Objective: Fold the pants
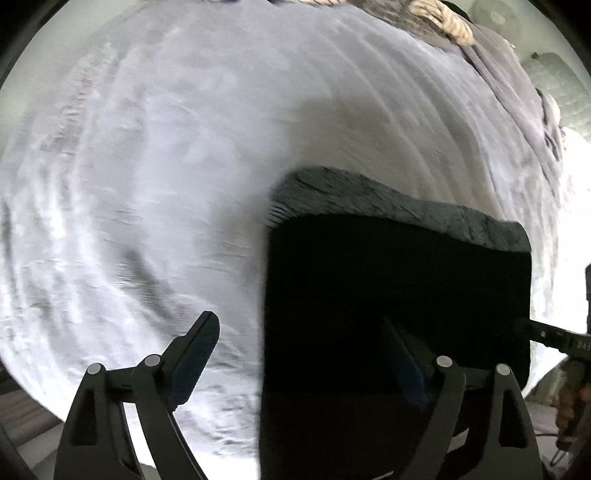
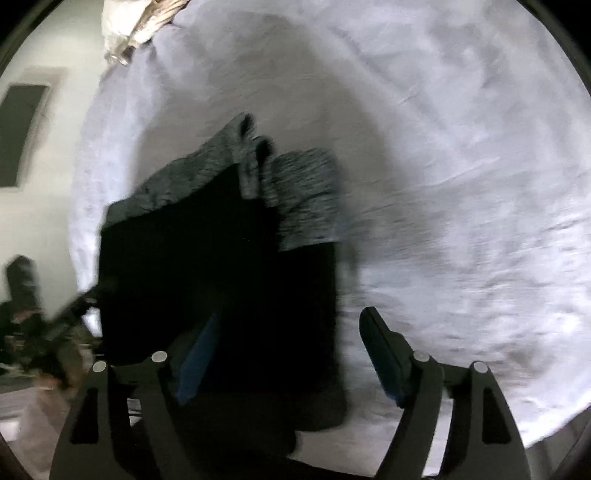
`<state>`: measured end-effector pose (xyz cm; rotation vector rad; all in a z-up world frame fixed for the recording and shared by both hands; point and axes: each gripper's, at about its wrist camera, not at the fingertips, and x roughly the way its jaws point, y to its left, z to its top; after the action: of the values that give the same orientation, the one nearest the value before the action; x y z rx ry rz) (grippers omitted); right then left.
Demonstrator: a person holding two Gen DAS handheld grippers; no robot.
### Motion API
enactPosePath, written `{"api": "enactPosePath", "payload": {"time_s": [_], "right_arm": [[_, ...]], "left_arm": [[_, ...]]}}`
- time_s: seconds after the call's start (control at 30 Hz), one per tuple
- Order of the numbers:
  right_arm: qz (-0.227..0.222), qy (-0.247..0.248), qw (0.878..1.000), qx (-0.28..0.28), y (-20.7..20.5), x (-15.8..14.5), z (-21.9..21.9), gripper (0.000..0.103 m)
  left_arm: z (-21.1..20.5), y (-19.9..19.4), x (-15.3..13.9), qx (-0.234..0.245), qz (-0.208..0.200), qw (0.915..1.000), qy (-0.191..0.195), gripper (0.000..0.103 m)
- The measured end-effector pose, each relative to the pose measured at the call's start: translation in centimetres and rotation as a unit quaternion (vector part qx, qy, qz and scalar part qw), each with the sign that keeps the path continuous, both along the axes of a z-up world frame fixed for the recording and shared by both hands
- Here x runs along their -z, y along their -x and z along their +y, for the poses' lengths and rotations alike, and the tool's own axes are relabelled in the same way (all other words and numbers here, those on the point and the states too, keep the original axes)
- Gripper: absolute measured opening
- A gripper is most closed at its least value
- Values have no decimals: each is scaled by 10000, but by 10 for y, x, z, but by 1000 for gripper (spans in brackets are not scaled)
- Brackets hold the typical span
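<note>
The dark pants (image 1: 399,288) lie folded on a pale bed sheet (image 1: 147,166), with a lighter grey stretch of fabric along their far edge. My left gripper (image 1: 299,321) hangs open above the pants' left edge, one finger over the sheet and the other over the dark cloth. In the right wrist view the pants (image 2: 221,266) show two grey ends pointing away. My right gripper (image 2: 291,315) stands open over their right edge, with nothing pinched. Each gripper shows in the other's view: the right one (image 1: 550,336) and the left one (image 2: 74,306).
A beige crumpled cloth (image 2: 136,26) lies at the far end of the bed. A grey blanket (image 1: 509,92) runs along the bed's right side. A wall with a dark panel (image 2: 22,133) stands beyond the bed's left edge. Pale sheet (image 2: 461,166) spreads wide around the pants.
</note>
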<state>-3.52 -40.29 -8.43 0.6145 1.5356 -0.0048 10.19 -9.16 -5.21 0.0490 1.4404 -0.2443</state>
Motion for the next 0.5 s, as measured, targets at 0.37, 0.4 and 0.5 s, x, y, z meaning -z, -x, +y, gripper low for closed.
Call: {"api": "enactPosePath", "payload": {"time_s": [0.37,0.4,0.5], "right_arm": [[-451,724,9946,-598,-7,-42,32,24],[-384,799,9939,-660,-15,-37,39,24],[-159,965,9924,-741,-14,-21,42,24]], "left_arm": [[-23,8,-28,723,-356,9963,285,89],[-26,10,-19,745,-272,9966,216,89],[-24,11,18,578,120,9981,-156,89]]}}
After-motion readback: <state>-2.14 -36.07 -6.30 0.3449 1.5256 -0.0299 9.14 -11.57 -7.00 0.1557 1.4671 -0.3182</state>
